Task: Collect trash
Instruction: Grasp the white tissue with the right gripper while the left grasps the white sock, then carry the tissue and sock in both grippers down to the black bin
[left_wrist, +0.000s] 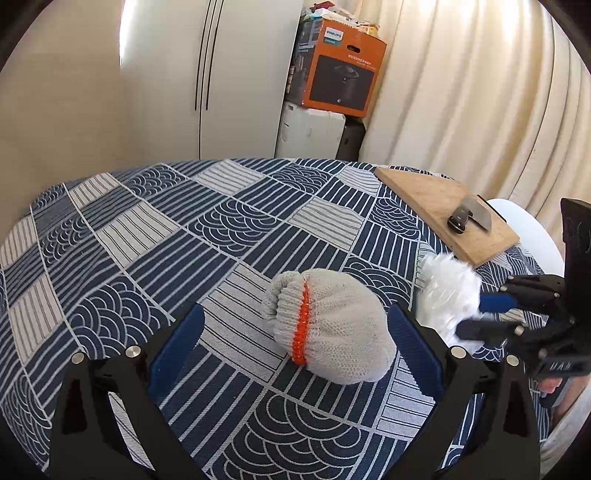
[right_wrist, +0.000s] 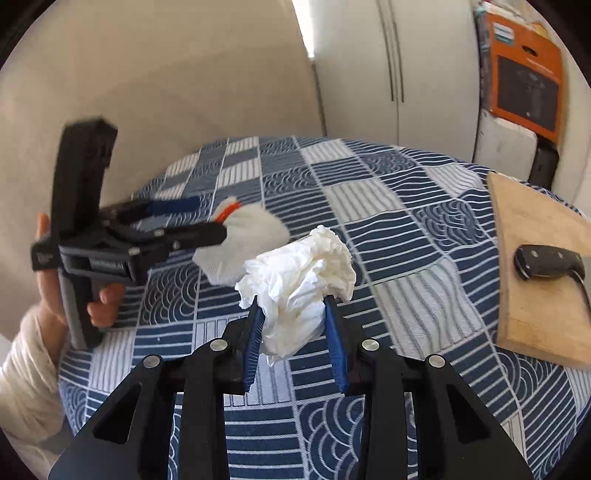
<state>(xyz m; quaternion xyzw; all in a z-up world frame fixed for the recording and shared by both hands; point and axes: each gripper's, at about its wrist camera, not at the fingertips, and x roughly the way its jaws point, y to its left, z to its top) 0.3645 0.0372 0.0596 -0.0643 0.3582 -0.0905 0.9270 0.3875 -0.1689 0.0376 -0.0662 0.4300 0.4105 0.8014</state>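
1. While our right gripper (right_wrist: 295, 325) is squeezing the crumpled white paper tissue (right_wrist: 299, 288) between its blue pads, held up off the blue and white patterned tablecloth (right_wrist: 406, 229), our left gripper (left_wrist: 295, 343) is reaching for the balled-up grey knitted glove with the orange band (left_wrist: 328, 325).
2. The left jaws are standing wide open and holding nothing. The glove is lying on the cloth right between them, a bit nearer the right-side pad.
3. The glove's long side is running slanted across the gap, cuff pointing away to the left.
4. We think closing the left jaws comes next.
5. The tissue and right gripper are sitting just beside the glove, so they could bump.
6. The wooden cutting board (left_wrist: 443, 206) with the black-handled kitchen knife (left_wrist: 469, 219) is lying well apart, not in the way.
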